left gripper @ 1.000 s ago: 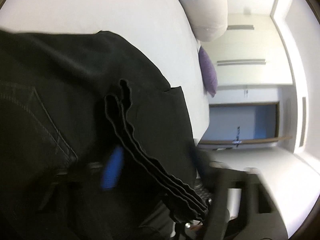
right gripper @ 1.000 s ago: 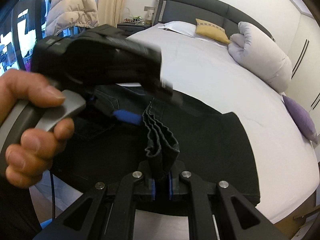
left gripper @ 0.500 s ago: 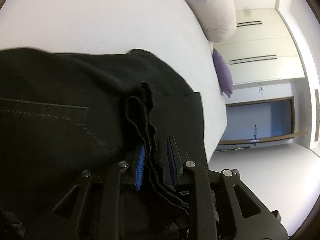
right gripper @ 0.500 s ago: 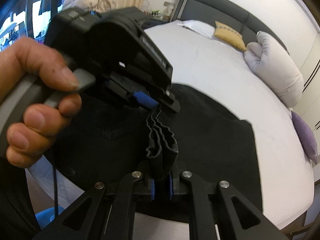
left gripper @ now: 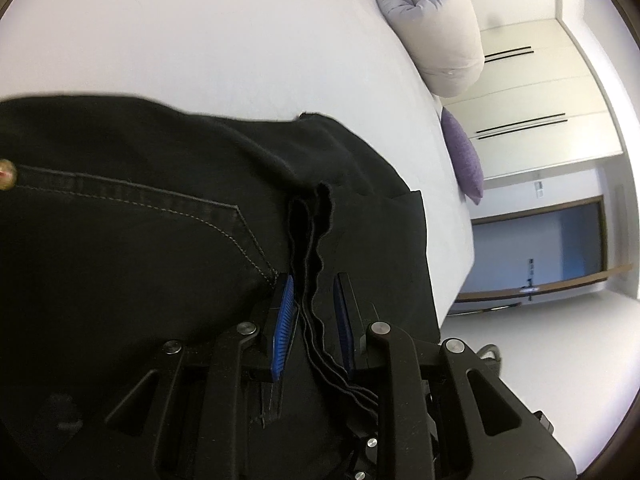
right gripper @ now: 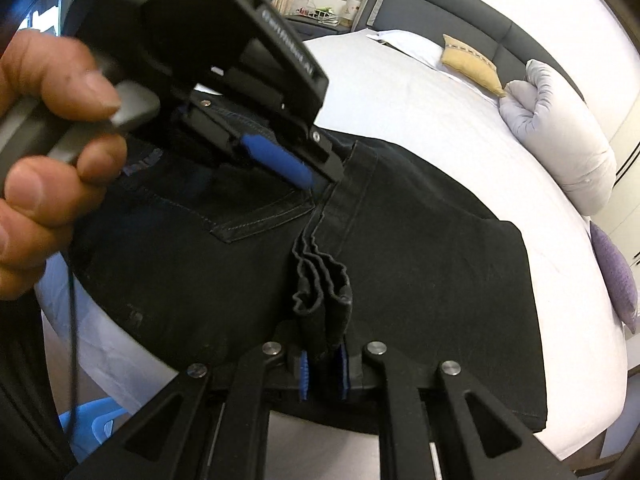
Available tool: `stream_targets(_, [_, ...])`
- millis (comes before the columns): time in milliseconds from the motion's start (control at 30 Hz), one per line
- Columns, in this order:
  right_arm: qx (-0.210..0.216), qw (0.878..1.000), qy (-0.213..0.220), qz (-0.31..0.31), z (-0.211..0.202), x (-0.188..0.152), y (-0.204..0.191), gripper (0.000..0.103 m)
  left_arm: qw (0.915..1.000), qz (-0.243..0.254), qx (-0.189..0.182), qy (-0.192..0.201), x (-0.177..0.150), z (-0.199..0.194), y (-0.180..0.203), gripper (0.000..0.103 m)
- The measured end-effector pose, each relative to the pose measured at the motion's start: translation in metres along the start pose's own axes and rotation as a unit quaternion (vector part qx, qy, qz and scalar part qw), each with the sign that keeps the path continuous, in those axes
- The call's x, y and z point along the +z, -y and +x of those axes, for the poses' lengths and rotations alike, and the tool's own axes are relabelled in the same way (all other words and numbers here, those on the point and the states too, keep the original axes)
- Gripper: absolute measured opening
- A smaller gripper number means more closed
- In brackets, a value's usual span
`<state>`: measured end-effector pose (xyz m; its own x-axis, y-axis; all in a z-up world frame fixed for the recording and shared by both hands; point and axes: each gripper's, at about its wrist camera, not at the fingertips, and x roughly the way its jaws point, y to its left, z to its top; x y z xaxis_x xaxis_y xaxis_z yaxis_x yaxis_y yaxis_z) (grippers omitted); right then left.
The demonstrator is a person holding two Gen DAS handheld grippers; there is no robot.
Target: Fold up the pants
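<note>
The left gripper [left gripper: 314, 280] has moved in over the pants [left gripper: 140, 260] since a second ago. It was a blur then. Now its two blue pads stand on both sides of a wavy bunch of cloth edges [left gripper: 308, 248]. The pads are closer together than before. The gap is narrow. The cloth runs up between them, next to the left pad, and a small space shows by the right pad.

The pants are black. They lie spread out on the white bed [left gripper: 200, 40], near its edge. A back pocket [right gripper: 260, 216] with pale stitching faces up.

The right gripper [right gripper: 323, 360] holds the same bunch of edges lower down. The cloth stands up from its pads in thick folds. Its jaws are opening a tiny bit, but the pads touch the cloth on both sides.

A person's hand [right gripper: 52, 128] grips the handle of the left gripper and a finger rests on its grey trigger [right gripper: 132, 110]. That gripper's blue tip is just above the pocket and the waistband.

Farther off on the bed there is a puffy grey pillow [left gripper: 432, 24], a purple cushion [left gripper: 464, 156] and a yellow cushion [right gripper: 472, 64]. A dark headboard [right gripper: 460, 16] stands behind them.
</note>
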<state>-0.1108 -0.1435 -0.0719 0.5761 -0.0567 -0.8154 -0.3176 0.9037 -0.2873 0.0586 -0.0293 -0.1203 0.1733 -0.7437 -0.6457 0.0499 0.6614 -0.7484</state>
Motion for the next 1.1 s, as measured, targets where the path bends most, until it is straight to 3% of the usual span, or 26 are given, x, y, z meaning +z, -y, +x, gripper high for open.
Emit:
stream_targets(300, [0.002, 1.000, -0.001, -0.007, -0.008, 0.002, -0.006, 0.016, 0.9990, 0.045, 0.003, -0.002, 0.005, 0.008, 0.036, 0.020])
stream_targets(667, [0.005, 1.000, 0.004, -0.017, -0.009, 0.002, -0.008, 0.014, 0.9991, 0.041, -0.004, -0.010, 0.004, -0.003, 0.020, 0.020])
stream_targets(967, [0.007, 1.000, 0.004, -0.025, -0.006, 0.001, -0.013, 0.014, 0.9985, 0.049, 0.009, -0.023, -0.001, 0.021, 0.027, 0.020])
stream_targets(1100, [0.012, 1.000, -0.002, -0.021, 0.000, -0.004, -0.009, 0.023, 0.9976, 0.053, 0.022, -0.039, -0.003, 0.038, 0.016, 0.020])
